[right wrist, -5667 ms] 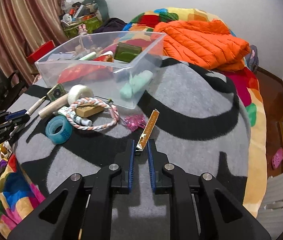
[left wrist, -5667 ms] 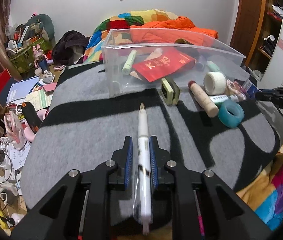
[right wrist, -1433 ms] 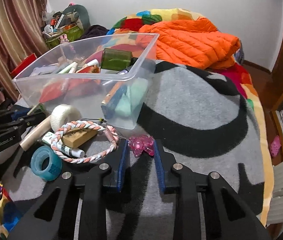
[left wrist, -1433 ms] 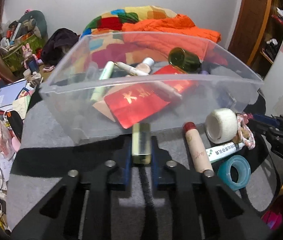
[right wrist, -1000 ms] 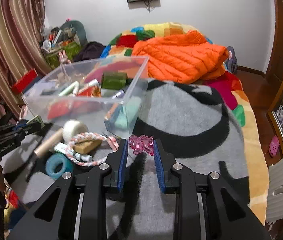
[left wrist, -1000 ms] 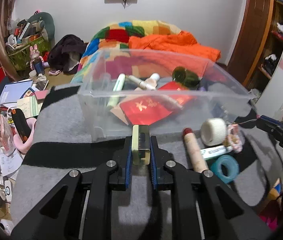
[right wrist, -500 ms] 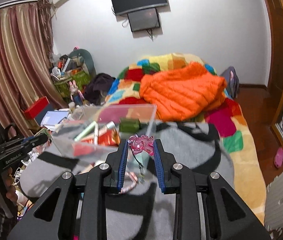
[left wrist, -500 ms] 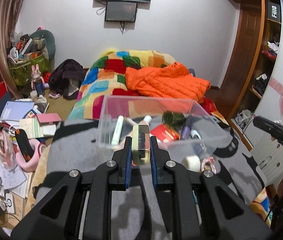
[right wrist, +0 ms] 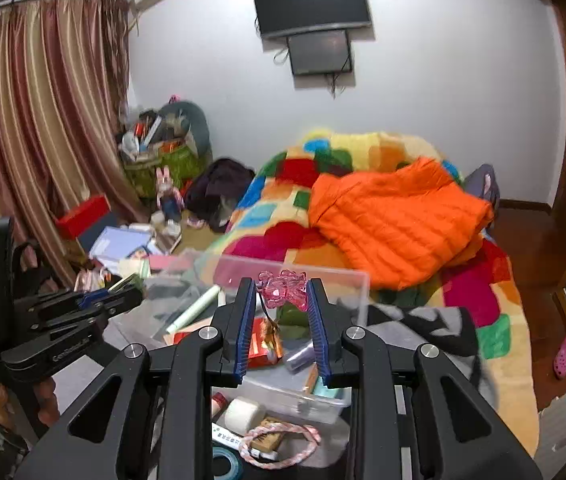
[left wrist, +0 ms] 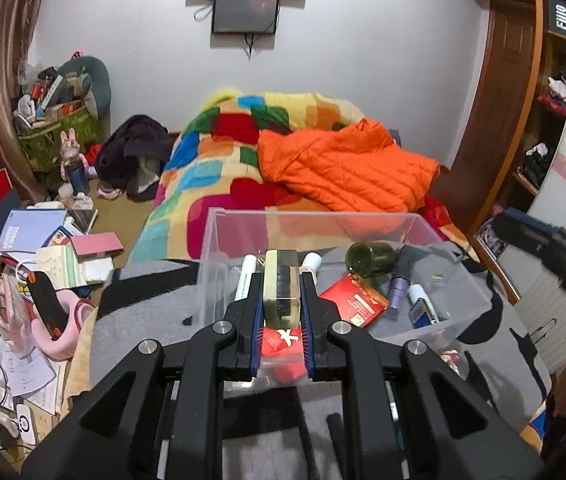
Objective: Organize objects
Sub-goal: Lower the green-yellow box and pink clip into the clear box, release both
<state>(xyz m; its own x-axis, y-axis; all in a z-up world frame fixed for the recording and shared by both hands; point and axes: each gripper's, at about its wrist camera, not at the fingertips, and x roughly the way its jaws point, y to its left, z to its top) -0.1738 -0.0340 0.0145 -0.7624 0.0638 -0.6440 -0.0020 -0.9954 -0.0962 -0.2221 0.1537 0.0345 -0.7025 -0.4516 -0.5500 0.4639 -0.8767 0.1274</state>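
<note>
My left gripper (left wrist: pixel 282 280) is shut on a small yellowish block with a dark centre (left wrist: pixel 281 289), held in the air above the near side of the clear plastic bin (left wrist: pixel 219 224). My right gripper (right wrist: pixel 279 289) is shut on a pink translucent trinket (right wrist: pixel 283 289), raised over the same clear bin (right wrist: pixel 353 280) from its other side. Inside the bin lie a red envelope (left wrist: pixel 353 300), a green jar (left wrist: pixel 367 258), a purple tube (left wrist: pixel 397 290) and pens. The left gripper's body (right wrist: pixel 49 326) shows at the left of the right wrist view.
Below the bin on the grey-and-black blanket (right wrist: pixel 423 320) lie a white tape roll (right wrist: pixel 243 410), a braided pink ring (right wrist: pixel 281 442) and a blue tape ring (right wrist: pixel 225 462). An orange jacket (left wrist: pixel 347 168) lies on the colourful bed. Clutter covers the floor at left (left wrist: pixel 43 240).
Both grippers have risen with their objects and now look down into the bin from above. The loose items on the blanket have dropped low in the right wrist view.
</note>
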